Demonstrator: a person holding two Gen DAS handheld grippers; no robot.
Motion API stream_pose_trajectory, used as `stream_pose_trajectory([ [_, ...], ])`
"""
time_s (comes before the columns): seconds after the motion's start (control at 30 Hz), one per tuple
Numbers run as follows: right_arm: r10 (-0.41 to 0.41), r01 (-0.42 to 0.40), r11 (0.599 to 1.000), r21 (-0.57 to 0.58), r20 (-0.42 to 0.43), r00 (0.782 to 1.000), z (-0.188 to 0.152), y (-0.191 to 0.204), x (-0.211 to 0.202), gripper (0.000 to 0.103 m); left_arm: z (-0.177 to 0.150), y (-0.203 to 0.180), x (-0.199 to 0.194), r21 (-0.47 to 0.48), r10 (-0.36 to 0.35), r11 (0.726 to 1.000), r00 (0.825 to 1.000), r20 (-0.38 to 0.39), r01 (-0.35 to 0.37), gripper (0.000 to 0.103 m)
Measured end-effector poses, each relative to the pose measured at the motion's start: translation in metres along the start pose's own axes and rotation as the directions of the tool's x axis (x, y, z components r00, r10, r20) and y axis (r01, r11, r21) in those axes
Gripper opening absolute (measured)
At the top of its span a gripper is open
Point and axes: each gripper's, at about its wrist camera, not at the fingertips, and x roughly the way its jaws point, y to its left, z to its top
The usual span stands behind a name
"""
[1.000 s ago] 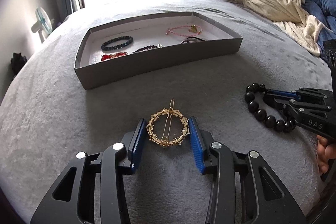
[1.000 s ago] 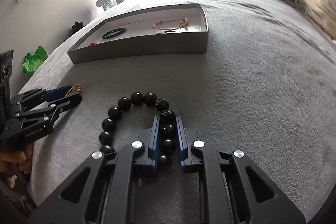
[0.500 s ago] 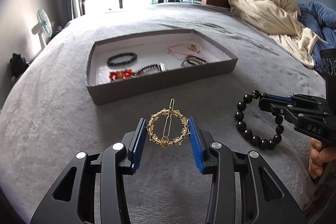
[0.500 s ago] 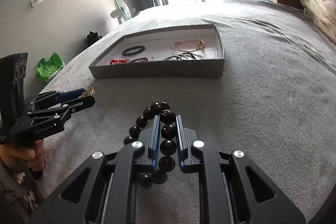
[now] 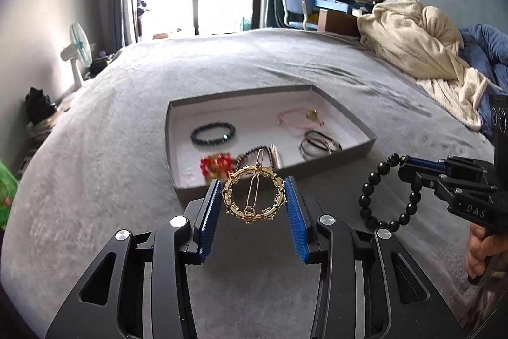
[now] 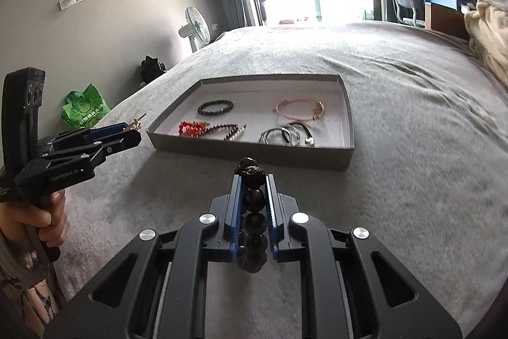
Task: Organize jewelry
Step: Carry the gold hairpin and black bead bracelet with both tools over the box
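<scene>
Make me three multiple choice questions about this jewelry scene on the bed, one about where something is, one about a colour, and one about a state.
1. Where is the dark blue bead bracelet?
A. Inside the grey tray
B. On the cream blanket
C. In the left gripper

2. What colour is the round hair clip that the left gripper holds?
A. Silver
B. Gold
C. Red

3. What is the state of the right gripper?
A. Open and empty
B. Shut on a pink cord
C. Shut on the black bead bracelet

Answers:
1. A, it lies on the tray's white floor, near the far left corner.
2. B, the ring shines gold between the blue pads.
3. C, the black beads sit clamped between its pads.
</scene>
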Motion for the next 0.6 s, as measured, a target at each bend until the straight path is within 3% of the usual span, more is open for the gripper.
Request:
stream_pose_trajectory([
  [0.6, -0.004, 0.009, 0.997, -0.083, 0.065, 0.998, 0.071, 0.01, 0.018, 0.014, 0.05, 0.006, 0.045, 0.007, -0.008, 1.0, 1.0, 0.004, 0.008, 0.042],
])
